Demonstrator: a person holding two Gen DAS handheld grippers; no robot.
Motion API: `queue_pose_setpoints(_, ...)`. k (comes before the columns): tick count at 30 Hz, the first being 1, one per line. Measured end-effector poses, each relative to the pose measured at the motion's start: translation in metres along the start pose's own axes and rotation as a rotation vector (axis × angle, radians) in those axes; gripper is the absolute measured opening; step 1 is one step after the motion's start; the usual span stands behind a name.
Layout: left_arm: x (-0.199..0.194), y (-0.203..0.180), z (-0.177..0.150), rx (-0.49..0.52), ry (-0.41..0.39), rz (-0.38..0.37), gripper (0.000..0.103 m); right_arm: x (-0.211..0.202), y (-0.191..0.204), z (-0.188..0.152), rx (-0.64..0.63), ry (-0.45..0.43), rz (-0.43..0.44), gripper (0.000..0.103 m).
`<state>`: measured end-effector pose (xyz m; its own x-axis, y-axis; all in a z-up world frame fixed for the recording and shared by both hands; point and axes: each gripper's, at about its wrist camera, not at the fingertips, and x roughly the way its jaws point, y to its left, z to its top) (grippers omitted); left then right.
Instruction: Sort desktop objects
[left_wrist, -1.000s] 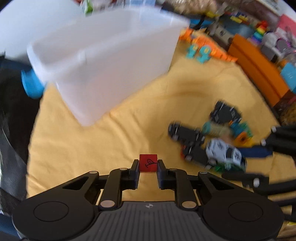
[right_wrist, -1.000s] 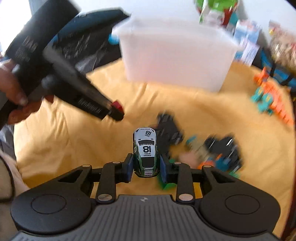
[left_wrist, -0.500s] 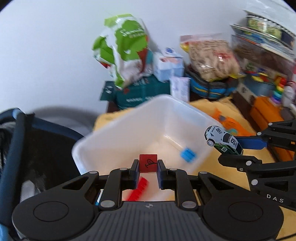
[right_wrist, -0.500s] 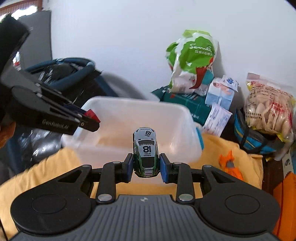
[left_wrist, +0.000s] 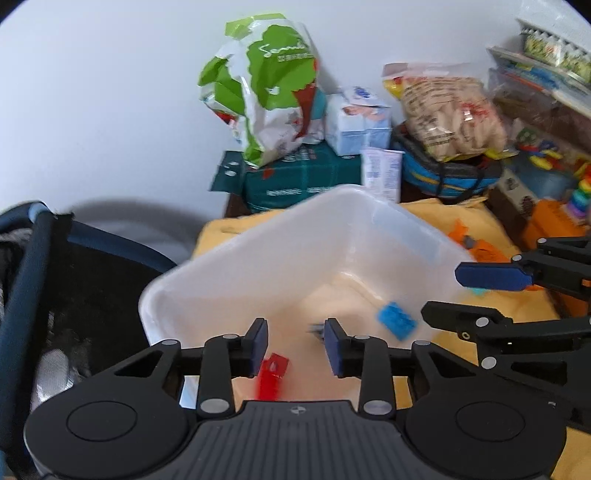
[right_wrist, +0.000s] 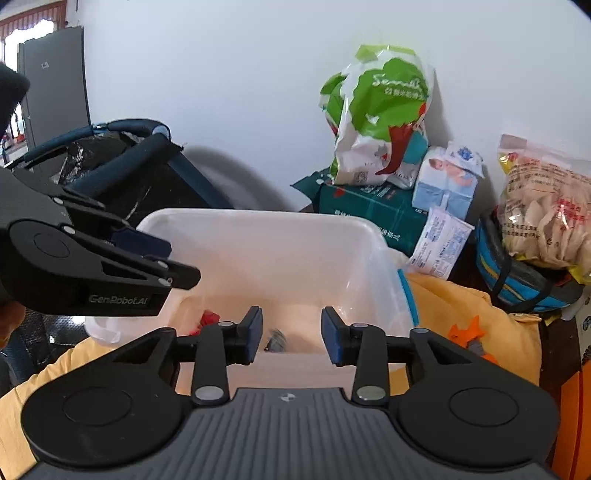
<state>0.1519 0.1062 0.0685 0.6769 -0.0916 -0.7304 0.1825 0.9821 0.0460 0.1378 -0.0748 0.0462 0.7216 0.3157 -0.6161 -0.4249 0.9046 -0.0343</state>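
- While both tools hang above the bin, the left gripper (left_wrist: 294, 345) has its jaws spread wide with nothing between the blue pads (left_wrist: 258, 343).
- The right gripper (right_wrist: 291, 334) also stands wide apart and empty; in the left wrist view it enters from 3 o'clock, one blue pad (left_wrist: 493, 276) over the bin's near rim.
- From the right wrist view, the left gripper reaches in from 9 o'clock, its tip over the bin's left edge.
- Just below the left gripper's left pad, at about 7 o'clock from the gap, a red block (left_wrist: 272, 374) shows blurred inside the white plastic bin (left_wrist: 258, 266).
- A blue brick (left_wrist: 397, 320) lies on the bin floor at 2 o'clock from the left gripper's gap.
- A small dark blur (right_wrist: 276, 339), seen between the right gripper's pads, sits low in the bin; I cannot tell what it is.
- A red piece (right_wrist: 209, 318) peeks out at 10 o'clock from the right gripper's gap, inside the bin.
- The bin rests on a yellow cloth (right_wrist: 461, 306) that spreads out to 3 o'clock.
- An orange toy (right_wrist: 467, 334) lies on the cloth, well apart from the bin at 3 o'clock.
- Behind the bin at 12 o'clock, a green and white bag (right_wrist: 376, 118) sits on a dark green box (right_wrist: 369, 214), just beside a pale blue carton (right_wrist: 448, 181).
- A clear bag of snacks (right_wrist: 543, 210) sits at 2 o'clock, and a dark stroller frame (right_wrist: 122, 158) stands at 10 o'clock.
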Motion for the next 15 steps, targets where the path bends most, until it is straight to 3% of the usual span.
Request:
queue_pose_setpoints(1,-0.004,-0.003,-0.005,0.004,0.003,-0.016,0.041,-0.006,-0.001,-0.003,0.006,-0.006,0.004,0.051)
queue_pose_setpoints(6,-0.014,-0.032,-0.042,0.073,0.054,-0.094,0.044,-0.045,-0.008,-0.04,0.009,0.019,0.02,0.051)
queue_pose_setpoints(11,0.001,-0.067,-0.089,0.166,0.163,-0.161,0.045,-0.07,-0.007,-0.098,0.002,0.126,0.004,0.051)
queue_pose_setpoints(15,0.015,-0.077,-0.118,0.169,0.242,-0.171,0.044,-0.077,0.008,-0.139,0.0,0.201,0.076,0.049)
